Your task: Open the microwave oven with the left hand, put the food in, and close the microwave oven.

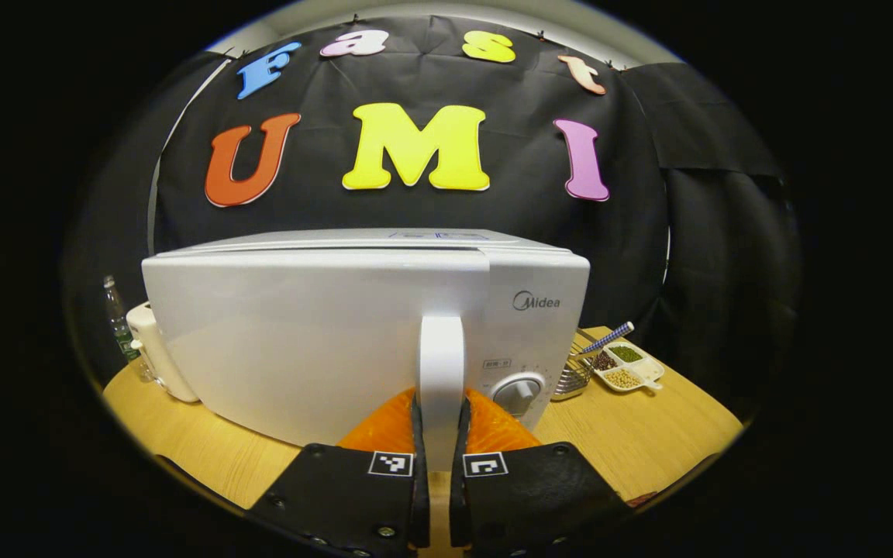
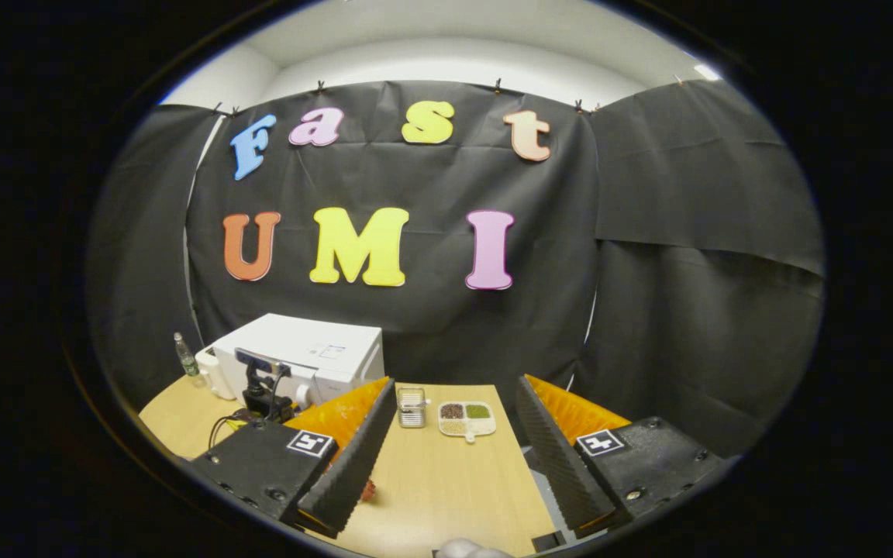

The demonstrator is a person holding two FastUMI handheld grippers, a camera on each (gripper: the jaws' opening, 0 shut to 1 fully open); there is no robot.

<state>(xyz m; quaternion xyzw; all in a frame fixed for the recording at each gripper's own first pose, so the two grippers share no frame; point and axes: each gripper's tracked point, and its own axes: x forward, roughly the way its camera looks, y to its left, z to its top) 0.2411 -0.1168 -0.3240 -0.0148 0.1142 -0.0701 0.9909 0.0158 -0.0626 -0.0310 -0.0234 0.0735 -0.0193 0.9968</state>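
The left gripper (image 1: 440, 453) clamps the microwave's (image 1: 322, 333) upright door handle (image 1: 441, 364), dead ahead at 12 o'clock. The right gripper (image 2: 446, 465) hangs wide and empty, the microwave at its 10 o'clock.

White microwave ovens with a round dial: one (image 1: 353, 333), standing on the desk.
Light wooden desks: one (image 2: 446, 480).
White divided dishes of beans and grains: one (image 2: 467, 419), with three filled compartments.
Wire metal baskets: one (image 2: 412, 408), just beside the dish.
Clear plastic bottles with a green label: one (image 1: 118, 322).
White appliances beside the bottle: one (image 1: 158, 353); its kind cannot be told.
Blue-and-white patterned handles over the basket: one (image 1: 608, 339).
Grippers with black fingers: two, left (image 1: 439, 449) and right (image 2: 450, 457).
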